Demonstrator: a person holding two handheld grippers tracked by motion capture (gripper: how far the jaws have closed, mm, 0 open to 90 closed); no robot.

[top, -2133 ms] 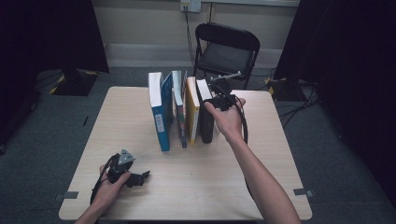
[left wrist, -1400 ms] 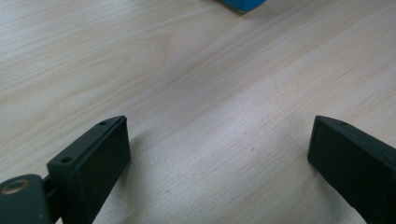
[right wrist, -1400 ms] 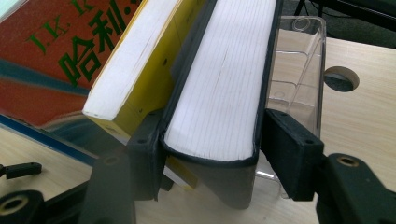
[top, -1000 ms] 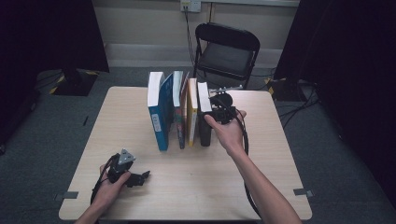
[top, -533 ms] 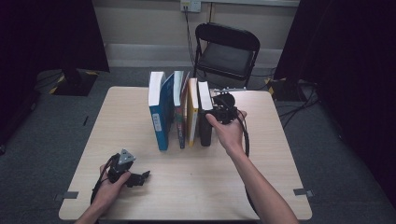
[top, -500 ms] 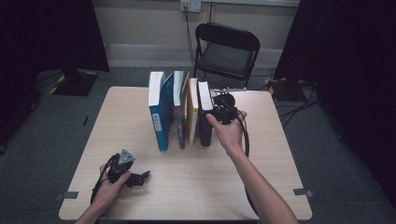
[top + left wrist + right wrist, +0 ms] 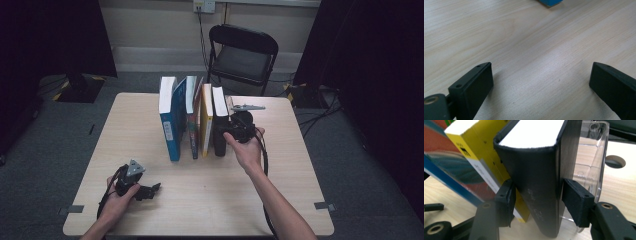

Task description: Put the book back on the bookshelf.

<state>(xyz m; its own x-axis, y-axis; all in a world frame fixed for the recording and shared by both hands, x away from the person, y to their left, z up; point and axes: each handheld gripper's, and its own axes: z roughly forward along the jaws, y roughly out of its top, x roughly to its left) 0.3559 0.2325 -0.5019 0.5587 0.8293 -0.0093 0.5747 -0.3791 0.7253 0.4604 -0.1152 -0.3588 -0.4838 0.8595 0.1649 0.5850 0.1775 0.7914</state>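
Books stand upright in a row at the centre of the high view, on the pale wooden worktop: a blue book at the left of the row, a thin red-spined one next, a yellow book and a black book at the right end. The right gripper sits at the near edge of the black book, just right of centre, held by the right hand. In the lower left of the frame the left gripper rests low over the worktop in the left hand, well apart from the books. A black chair stands beyond the worktop at the top of the frame.

The left gripper view shows its fingers spread wide at the bottom corners with only bare wood between them; a blue corner of the blue book peeks in at the top edge.

In the right gripper view the black book fills the centre, its spine between the two fingers. The jaws have just been closing; the left pad lies against the cover, while the right pad sits just beside the other cover, and whether it presses I cannot tell. The yellow book leans at the upper left, and a clear plastic bookend stands behind the black book at the right.
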